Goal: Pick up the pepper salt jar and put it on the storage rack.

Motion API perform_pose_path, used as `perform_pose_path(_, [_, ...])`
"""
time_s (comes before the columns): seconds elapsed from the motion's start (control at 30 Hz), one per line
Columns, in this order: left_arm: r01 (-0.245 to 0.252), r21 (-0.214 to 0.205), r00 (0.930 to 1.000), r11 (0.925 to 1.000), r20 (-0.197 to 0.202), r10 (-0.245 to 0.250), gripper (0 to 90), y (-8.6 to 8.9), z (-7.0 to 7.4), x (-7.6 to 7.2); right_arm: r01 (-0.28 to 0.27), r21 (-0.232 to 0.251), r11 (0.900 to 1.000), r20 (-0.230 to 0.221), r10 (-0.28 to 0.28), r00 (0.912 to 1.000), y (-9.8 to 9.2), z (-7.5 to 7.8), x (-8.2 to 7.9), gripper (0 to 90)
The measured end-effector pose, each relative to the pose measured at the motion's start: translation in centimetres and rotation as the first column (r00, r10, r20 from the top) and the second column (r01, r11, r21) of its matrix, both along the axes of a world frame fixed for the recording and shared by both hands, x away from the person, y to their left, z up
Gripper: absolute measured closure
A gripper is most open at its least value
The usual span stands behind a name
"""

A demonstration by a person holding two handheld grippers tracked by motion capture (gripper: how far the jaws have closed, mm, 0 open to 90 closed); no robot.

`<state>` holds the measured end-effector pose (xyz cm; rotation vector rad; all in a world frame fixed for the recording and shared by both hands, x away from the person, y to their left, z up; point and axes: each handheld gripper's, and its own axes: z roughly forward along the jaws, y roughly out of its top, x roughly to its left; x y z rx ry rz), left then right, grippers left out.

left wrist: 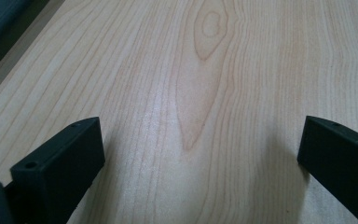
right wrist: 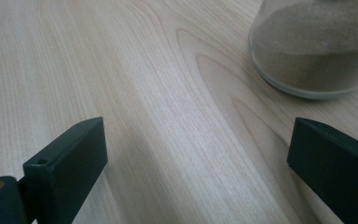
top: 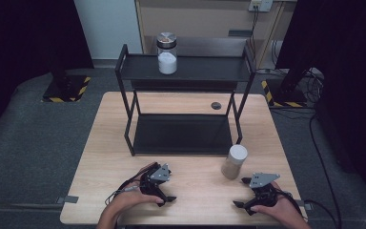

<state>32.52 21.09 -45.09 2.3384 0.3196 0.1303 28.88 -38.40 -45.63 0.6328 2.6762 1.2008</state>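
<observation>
At the near edge of the pale wood-grain worktop (top: 190, 191), the person's two hands rest low on the surface, each holding a black two-jaw gripper topped by a grey three-cornered plate. The left gripper (top: 167, 199) lies near the middle of the near edge, and in the left gripper view (left wrist: 200, 154) its jaws stand wide apart with nothing between them but bare wood. The right gripper (top: 240, 193) sits toward the near right corner; in the right gripper view (right wrist: 198, 154) its jaws are also spread wide and hold nothing. Just beyond the right gripper, and apart from it, stands an upright clear glass jar with a white lid, partly filled with tan powder (top: 234, 161); the right gripper view shows its rounded base (right wrist: 314, 51) resting on the wood ahead and to one side of the jaws. Farther back, a black metal two-tier shelf rack (top: 126, 95) occupies the middle of the worktop, its lower tier dark and bare. On the upper tier, left of centre, stands a second clear glass jar with a silver metal lid, about half full of white powder (top: 167, 53). A small dark round grommet (top: 216, 105) is set in the worktop behind the rack. Beyond the worktop lie a grey floor (top: 28, 143) and black-and-yellow striped stand bases (top: 66, 88).
</observation>
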Motion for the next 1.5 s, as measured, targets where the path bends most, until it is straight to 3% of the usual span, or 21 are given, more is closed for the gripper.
perform_pose_path(0.2, [-0.001,0.000,1.0000,1.0000,0.000,0.001,0.0,0.0,0.0,0.0,0.019,0.014,0.9997,0.004,-0.019,0.9998,-1.0,0.7,0.0,7.3])
perform_pose_path(0.27, [-0.002,0.000,1.0000,1.0000,0.000,0.002,0.0,0.0,0.0,0.0,0.036,0.039,0.9986,0.002,-0.037,0.9993,-1.7,1.2,0.1,8.1])
perform_pose_path(0.6, [-0.002,0.003,1.0000,1.0000,0.002,0.002,0.0,0.0,0.0,-0.1,0.054,0.052,0.9972,0.019,-0.055,0.9983,-1.8,2.3,1.0,10.9])
perform_pose_path(1.07, [-0.006,0.003,1.0000,1.0000,0.002,0.006,0.0,0.0,0.0,-0.1,0.125,0.147,0.9811,0.059,-0.135,0.9891,-0.9,3.9,2.3,14.9])
perform_pose_path(1.5, [-0.011,0.002,0.9999,0.9999,0.001,0.011,0.0,0.0,0.0,-0.2,0.150,0.212,0.9658,0.062,-0.166,0.9841,-0.3,3.6,2.9,20.1])
